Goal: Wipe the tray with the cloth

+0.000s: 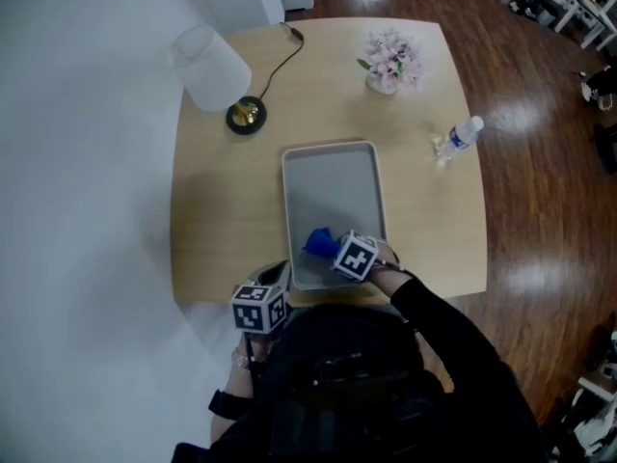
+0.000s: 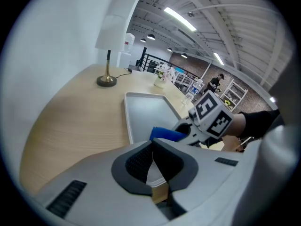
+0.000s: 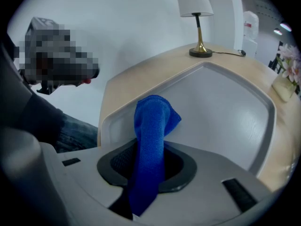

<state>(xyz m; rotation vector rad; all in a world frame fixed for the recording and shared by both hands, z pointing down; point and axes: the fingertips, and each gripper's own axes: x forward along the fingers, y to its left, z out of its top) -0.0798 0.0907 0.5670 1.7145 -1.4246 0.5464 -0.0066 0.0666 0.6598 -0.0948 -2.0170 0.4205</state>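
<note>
Nearest the person, the left tool sits at the near left corner of the tray, its marker cube over the worktop's near edge. In the left gripper view its jaws are together at the tips with nothing between them. Through the slot behind the tips, a strip of the tray's near rim and a strip of wood show. Whether the tips press on the tray cannot be told.

Just beside it, the right tool is over the near end of the tray, held by a hand in a dark sleeve. Its jaws are clamped on the blue cloth, which runs up between the pads and bunches out past the tips. From the head view the cloth lies over the near left part of the tray's floor. The views do not make plain whether it rests on the metal.

The tray is a grey rectangle with rounded corners, lying lengthwise away from the person in the middle of the pale wooden worktop. Beyond the cloth its floor is bare.

Past the tray, a lamp with a white shade and brass base stands at the far left, its dark cord trailing to the far edge. A small vase of pink flowers stands at the far right. A water bottle lies near the right edge, well apart from the tray. Dark wooden floor surrounds the worktop on that side.
</note>
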